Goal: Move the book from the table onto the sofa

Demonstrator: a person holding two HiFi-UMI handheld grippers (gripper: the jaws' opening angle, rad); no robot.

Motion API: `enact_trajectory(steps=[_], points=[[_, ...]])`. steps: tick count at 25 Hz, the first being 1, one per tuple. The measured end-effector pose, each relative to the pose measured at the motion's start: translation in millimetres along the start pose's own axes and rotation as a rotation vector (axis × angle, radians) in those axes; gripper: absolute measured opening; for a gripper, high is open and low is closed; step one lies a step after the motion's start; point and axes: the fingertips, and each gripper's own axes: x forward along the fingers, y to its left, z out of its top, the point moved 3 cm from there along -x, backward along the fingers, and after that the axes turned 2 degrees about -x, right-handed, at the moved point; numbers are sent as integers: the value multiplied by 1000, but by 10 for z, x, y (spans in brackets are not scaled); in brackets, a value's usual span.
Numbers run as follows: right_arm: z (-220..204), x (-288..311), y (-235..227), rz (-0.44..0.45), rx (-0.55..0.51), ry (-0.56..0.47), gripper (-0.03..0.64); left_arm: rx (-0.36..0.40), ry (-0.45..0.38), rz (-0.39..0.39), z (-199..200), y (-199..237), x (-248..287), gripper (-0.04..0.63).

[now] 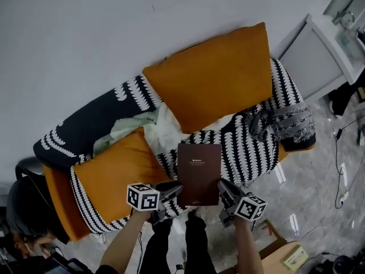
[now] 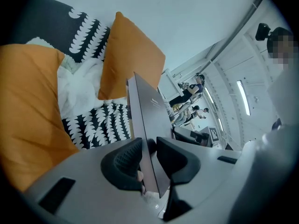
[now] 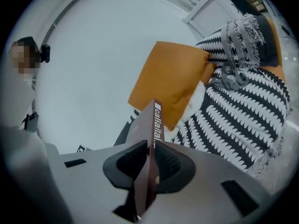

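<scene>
A thin dark brown book (image 1: 198, 173) is held flat over the front of the sofa's seat, above the black-and-white patterned throw (image 1: 242, 147). My left gripper (image 1: 171, 192) is shut on the book's near left corner, and my right gripper (image 1: 226, 193) is shut on its near right corner. In the left gripper view the book (image 2: 147, 125) stands edge-on between the jaws of the left gripper (image 2: 148, 158). In the right gripper view the book's spine (image 3: 156, 129), with white lettering, runs out from between the jaws of the right gripper (image 3: 150, 164).
The sofa (image 1: 85, 127) carries a large orange cushion (image 1: 214, 76) at the back and another orange cushion (image 1: 117, 173) at the left, with white cloth (image 1: 162, 127) between them. A white cabinet (image 1: 319, 53) stands at the right. A cardboard box (image 1: 285, 258) lies on the floor.
</scene>
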Motion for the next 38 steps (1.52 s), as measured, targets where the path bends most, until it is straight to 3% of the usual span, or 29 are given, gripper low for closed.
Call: enact_trajectory(steps=[3, 7, 9, 21, 38], points=[[-7, 101, -105, -17, -25, 22, 68, -4, -14, 4, 26, 125, 62, 107], [-91, 171, -409, -112, -23, 38, 69, -37, -42, 101, -5, 415, 137, 107], [-135, 152, -464, -119, -11, 44, 69, -54, -67, 129, -12, 490, 118, 107], [-159, 86, -347, -93, -11, 45, 67, -35, -112, 123, 77, 348, 19, 92], [134, -379, 1043, -32, -214, -43, 23, 309, -169, 109, 394, -1049, -609, 15]])
